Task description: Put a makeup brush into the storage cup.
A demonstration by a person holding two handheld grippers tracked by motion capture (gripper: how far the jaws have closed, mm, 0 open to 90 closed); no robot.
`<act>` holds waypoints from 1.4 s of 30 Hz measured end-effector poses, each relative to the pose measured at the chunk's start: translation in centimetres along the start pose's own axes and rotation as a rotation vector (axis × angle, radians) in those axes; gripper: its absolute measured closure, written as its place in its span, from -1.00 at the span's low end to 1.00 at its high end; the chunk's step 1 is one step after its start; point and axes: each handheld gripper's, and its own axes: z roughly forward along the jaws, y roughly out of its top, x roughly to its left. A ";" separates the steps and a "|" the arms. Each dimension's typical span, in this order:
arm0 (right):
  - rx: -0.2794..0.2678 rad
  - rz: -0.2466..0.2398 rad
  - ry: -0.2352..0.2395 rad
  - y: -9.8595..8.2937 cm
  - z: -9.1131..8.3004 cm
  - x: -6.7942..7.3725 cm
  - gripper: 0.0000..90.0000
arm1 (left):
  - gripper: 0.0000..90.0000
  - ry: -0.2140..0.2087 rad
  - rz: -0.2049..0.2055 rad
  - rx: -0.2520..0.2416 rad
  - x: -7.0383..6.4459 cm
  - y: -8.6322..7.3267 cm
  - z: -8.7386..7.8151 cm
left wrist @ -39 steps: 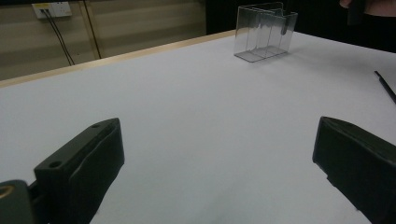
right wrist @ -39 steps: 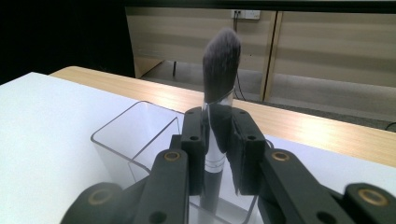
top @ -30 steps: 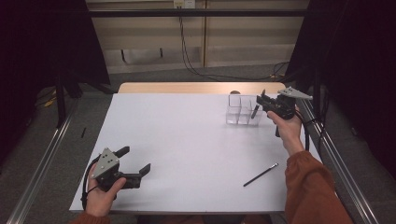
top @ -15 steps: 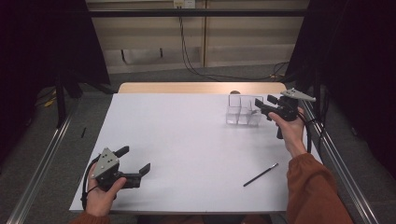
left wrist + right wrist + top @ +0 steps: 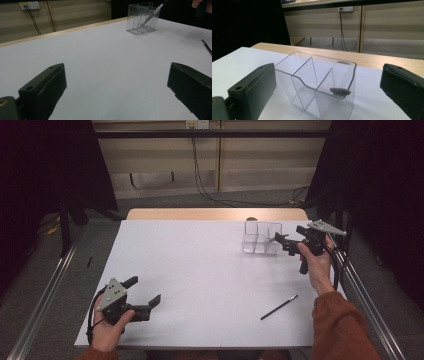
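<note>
The right claw (image 5: 286,241), released, hovers beside the clear organizer (image 5: 261,238) near the table's far right edge; a brush (image 5: 152,15) seemingly leans inside. The left claw (image 5: 144,292) rests released near the near left corner.

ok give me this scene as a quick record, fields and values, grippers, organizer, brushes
left gripper: open, holds nothing, low over the near left of the table
right gripper: open, holds nothing, beside the organizer
clear organizer: upright at the far right, with inner dividers
brush in organizer: leans in one compartment, handle sticking out over the rim
brush on table: lies flat near the right forearm, untouched
</note>
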 end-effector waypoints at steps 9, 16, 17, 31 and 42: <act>-0.009 -0.013 0.014 -0.3 -1.7 0.9 -1.00 | -0.95 0.002 -0.001 -0.002 0.0 0.0 0.0; -0.013 -0.042 0.013 -1.0 -2.9 1.4 -1.00 | -0.95 -0.003 -0.014 -0.016 0.0 0.1 -0.1; -0.012 -0.049 0.013 -1.2 -3.1 1.5 -1.00 | -0.95 -0.006 -0.013 -0.019 0.0 0.1 -0.1; -0.026 -0.047 0.034 -2.3 -6.4 2.2 -0.98 | -0.95 -0.001 -0.030 -0.040 -0.1 0.1 -0.3; -0.030 -0.057 0.060 -3.7 -8.2 3.1 -0.97 | -0.95 -0.010 -0.039 -0.064 -0.2 0.2 -0.4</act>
